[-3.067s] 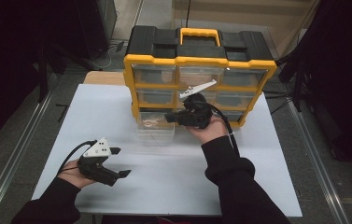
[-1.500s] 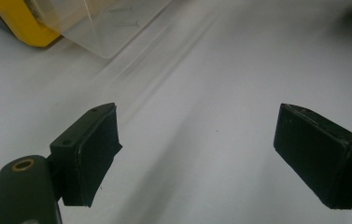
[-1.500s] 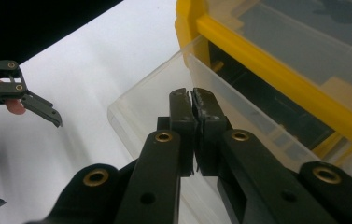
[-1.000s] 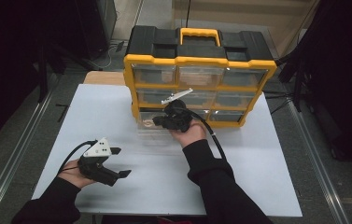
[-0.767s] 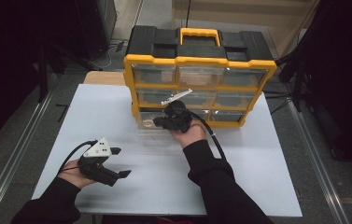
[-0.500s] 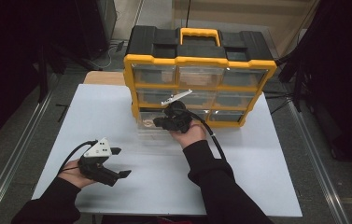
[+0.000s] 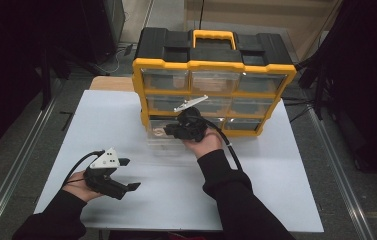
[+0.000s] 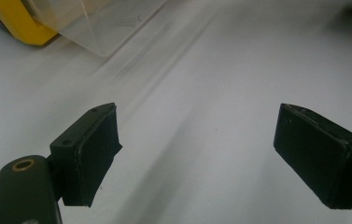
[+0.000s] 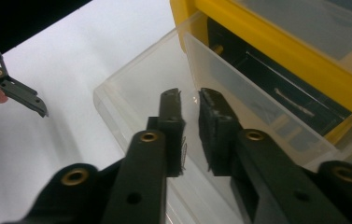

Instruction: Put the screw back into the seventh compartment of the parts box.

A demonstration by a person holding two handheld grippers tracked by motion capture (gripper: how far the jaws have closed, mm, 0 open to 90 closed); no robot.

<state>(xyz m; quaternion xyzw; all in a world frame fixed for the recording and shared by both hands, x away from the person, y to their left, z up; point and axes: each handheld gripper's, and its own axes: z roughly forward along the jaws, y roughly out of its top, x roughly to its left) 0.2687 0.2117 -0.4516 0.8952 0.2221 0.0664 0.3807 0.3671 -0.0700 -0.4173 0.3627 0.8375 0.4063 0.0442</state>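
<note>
The right tongs (image 9: 190, 100) hang over the clear drawer (image 9: 141, 100), which stands pulled out of the bottom row of the yellow organizer (image 7: 211, 70) onto the white tabletop (image 7: 286, 165). Their jaws have just been opening: a narrow slit now shows between the pads, and nothing is pressed between them, so the grip is released. In the high view the right tongs (image 7: 168, 131) sit at the drawer's (image 7: 163, 142) front, pointing left along the organizer's face, the same place they held a second ago. About three seconds ago that hand was further right, before the middle of the bottom row; since then it has come left to the drawer.

The left tongs (image 7: 128, 175) rest low on the near left of the tabletop, well apart from the drawer, with jaws spread wide and nothing between them. In their own view the pads (image 8: 94, 154) frame bare white surface, with the drawer's corner (image 8: 103, 28) far ahead. They lie just as in the earlier frames.
</note>
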